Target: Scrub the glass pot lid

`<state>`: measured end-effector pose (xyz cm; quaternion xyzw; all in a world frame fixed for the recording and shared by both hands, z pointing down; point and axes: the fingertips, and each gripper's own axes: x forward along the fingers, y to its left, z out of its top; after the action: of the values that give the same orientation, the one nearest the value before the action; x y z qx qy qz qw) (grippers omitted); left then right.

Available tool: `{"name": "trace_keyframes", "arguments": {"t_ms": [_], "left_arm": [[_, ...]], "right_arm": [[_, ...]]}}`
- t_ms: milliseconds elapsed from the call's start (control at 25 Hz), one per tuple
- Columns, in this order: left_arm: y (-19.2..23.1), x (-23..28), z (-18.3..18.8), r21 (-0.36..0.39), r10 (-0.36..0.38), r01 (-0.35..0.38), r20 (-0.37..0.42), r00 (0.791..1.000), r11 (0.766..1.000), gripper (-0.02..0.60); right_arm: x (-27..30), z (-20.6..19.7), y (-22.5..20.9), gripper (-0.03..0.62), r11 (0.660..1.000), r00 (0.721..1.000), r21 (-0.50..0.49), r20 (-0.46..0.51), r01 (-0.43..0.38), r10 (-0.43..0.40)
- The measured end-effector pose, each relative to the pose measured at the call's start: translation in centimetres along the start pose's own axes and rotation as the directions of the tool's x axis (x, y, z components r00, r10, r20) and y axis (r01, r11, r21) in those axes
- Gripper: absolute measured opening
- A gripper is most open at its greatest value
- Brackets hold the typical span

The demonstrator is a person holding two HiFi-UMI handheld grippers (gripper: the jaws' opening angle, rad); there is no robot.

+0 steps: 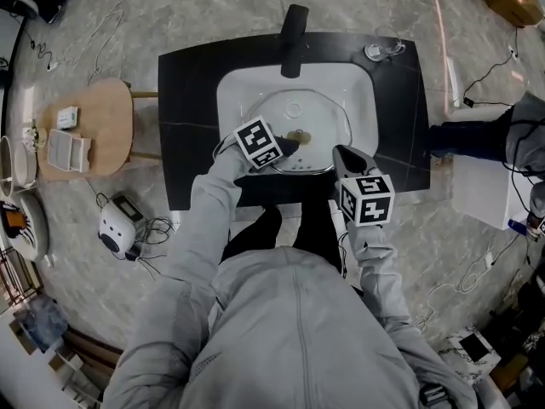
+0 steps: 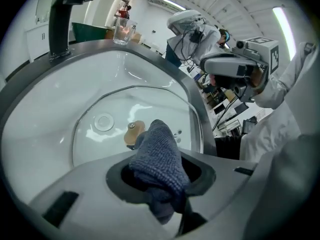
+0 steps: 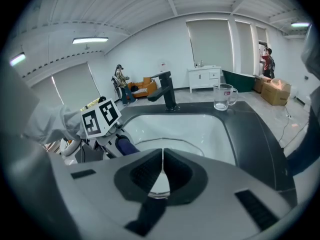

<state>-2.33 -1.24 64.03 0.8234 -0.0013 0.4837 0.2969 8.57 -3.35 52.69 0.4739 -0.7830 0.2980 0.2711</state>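
The glass pot lid (image 1: pixel 294 113) lies in the white sink basin (image 1: pixel 234 88), its wooden knob (image 1: pixel 300 136) near the front. My left gripper (image 1: pixel 285 146) hangs over the lid's front left, shut on a folded blue cloth (image 2: pixel 157 156). The cloth's tip sits just in front of the knob (image 2: pixel 134 133), above the glass (image 2: pixel 120 109). My right gripper (image 1: pixel 341 153) hovers at the lid's front right edge, its jaws shut together with nothing between them (image 3: pixel 162 156); the lid's rim (image 3: pixel 159 191) shows below them.
A black faucet (image 1: pixel 294 37) stands behind the basin on the black counter (image 1: pixel 187 126). A glass mug (image 1: pixel 381 49) sits at the counter's back right. A round wooden stool (image 1: pixel 94 126) stands left of the counter, with cables and a white device (image 1: pixel 119 227) on the floor.
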Motion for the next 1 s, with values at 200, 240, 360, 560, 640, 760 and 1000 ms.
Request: {"name": "trace_keyframes", "arguments": {"t_ms": [200,240,360,560,640,760,1000], "left_arm": [[2.6,-0.1,-0.8,-0.034,0.108,-0.11,-0.045,0.993,0.993,0.12],[3.1,-0.2,-0.9,-0.043,0.13,-0.132,-0.049,0.99,0.99,0.12],[5.1,-0.1,-1.3,-0.052,0.205,-0.208,-0.066,0.977,0.977,0.12],[7.9,1.1,-1.2,-0.078,0.284,-0.291,-0.088,0.955,0.954,0.12],[9.0,1.2,-1.1,-0.083,0.319,-0.326,-0.087,0.944,0.942,0.12],[10.1,1.9,-1.0,-0.104,0.343,-0.35,-0.083,0.936,0.931,0.12],[11.9,2.3,-0.3,-0.134,0.391,-0.4,-0.089,0.916,0.907,0.12]], "right_arm": [[0.6,0.6,-0.1,0.029,1.0,1.0,-0.007,-0.015,-0.024,0.024],[0.7,0.6,0.0,0.029,1.0,0.999,-0.008,-0.019,-0.028,0.028],[1.1,0.6,-0.2,0.029,0.999,0.999,-0.01,-0.034,-0.041,0.04],[1.7,0.2,-2.3,0.029,0.999,0.996,0.004,-0.064,-0.054,0.054],[2.1,0.2,-3.0,0.029,0.998,0.995,0.004,-0.076,-0.058,0.058],[2.7,0.3,-4.0,0.029,0.998,0.994,0.004,-0.087,-0.065,0.065],[3.9,1.1,-5.4,0.029,0.996,0.991,-0.008,-0.101,-0.091,0.09]]}}
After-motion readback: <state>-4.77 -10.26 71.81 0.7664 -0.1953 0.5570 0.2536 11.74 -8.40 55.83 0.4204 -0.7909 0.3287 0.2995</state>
